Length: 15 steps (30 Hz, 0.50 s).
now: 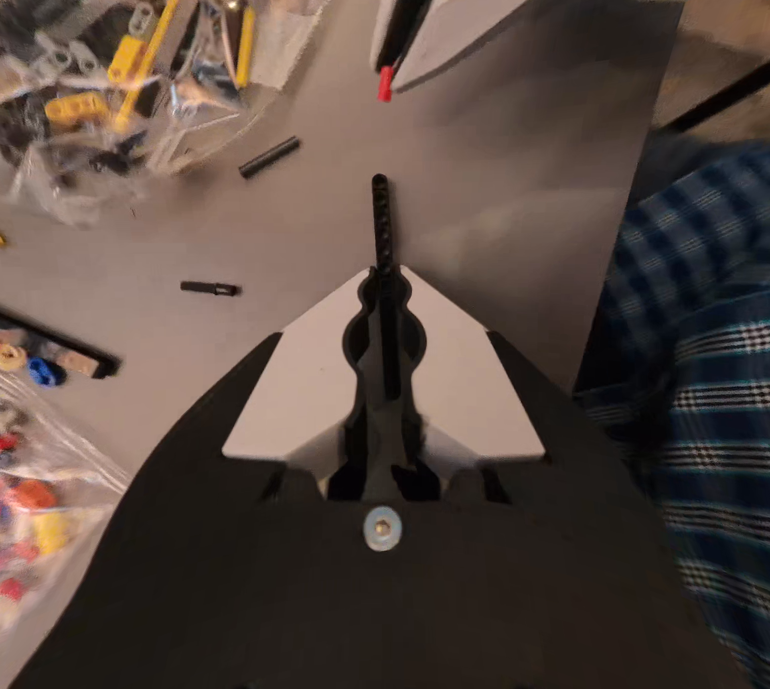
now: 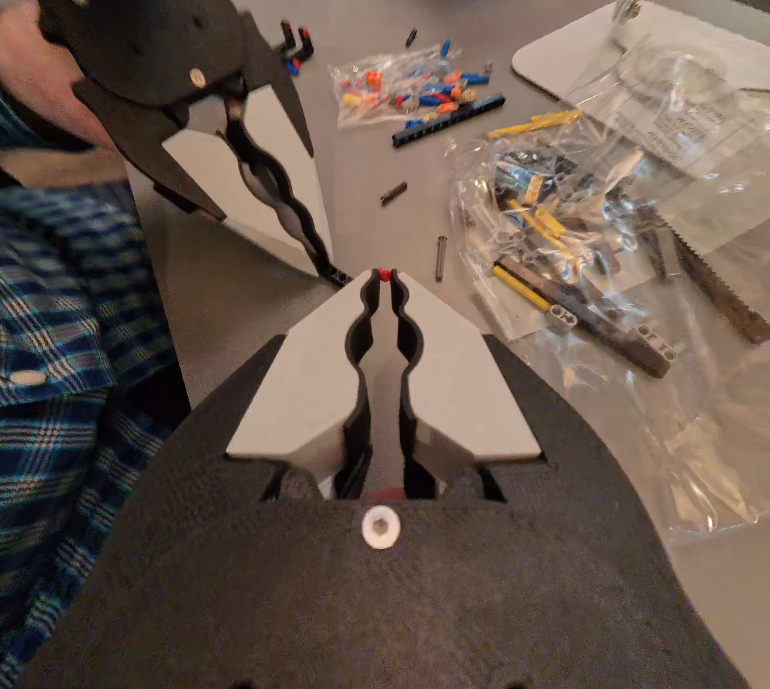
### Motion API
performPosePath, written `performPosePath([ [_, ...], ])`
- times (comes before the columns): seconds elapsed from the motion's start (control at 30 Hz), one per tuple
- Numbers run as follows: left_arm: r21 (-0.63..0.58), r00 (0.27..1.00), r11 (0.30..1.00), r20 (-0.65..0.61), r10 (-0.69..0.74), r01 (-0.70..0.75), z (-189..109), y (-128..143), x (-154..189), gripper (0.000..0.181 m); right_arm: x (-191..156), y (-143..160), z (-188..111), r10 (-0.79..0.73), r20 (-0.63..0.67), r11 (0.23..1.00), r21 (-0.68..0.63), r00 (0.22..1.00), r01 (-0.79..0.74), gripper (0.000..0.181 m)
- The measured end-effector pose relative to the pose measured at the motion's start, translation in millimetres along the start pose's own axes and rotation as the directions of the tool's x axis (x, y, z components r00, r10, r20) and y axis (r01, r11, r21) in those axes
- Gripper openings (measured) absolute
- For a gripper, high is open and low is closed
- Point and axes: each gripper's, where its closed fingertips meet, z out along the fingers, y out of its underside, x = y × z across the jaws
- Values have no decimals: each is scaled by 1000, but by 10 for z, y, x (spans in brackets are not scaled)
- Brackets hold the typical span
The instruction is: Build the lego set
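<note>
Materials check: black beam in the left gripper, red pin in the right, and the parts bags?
Black beam: looks like hard moulded plastic, semi-gloss, with a row of round holes. Red pin: likely the same kind of plastic, opaque, saturated colour; too small to judge its finish. Parts bag: thin clear plastic film, going by its crinkles, glare and the pieces visible through it.

Bare table (image 2: 233,293) between grippers; clear bag (image 2: 583,243) crowds right, loose black pins (image 2: 440,258) lie beside it.

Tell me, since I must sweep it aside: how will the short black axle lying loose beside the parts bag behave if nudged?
The black axle looks thin and rod-shaped, so it probably rolls sideways on the smooth table. It likely stays rigid and seems light.
</note>
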Motion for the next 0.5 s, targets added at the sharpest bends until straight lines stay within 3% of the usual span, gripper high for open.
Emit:
performPosePath([
  [0.03, -12, 999, 999, 16, 52, -52, 9, -8, 9, 5, 0, 48, 16, -30, -3, 999, -30, 1000, 30, 2],
  [0.37, -11, 984, 989, 103, 147, -146, -32, -5, -33, 19, -81, 240, 126, -222, 27, 957, -186, 975, 223, 2],
  [0.5, -9, 983, 989, 108, 145, -145, -34, 56, -17, 10, -91, 267, 180, -282, 38, 928, -244, 959, 282, 2],
])
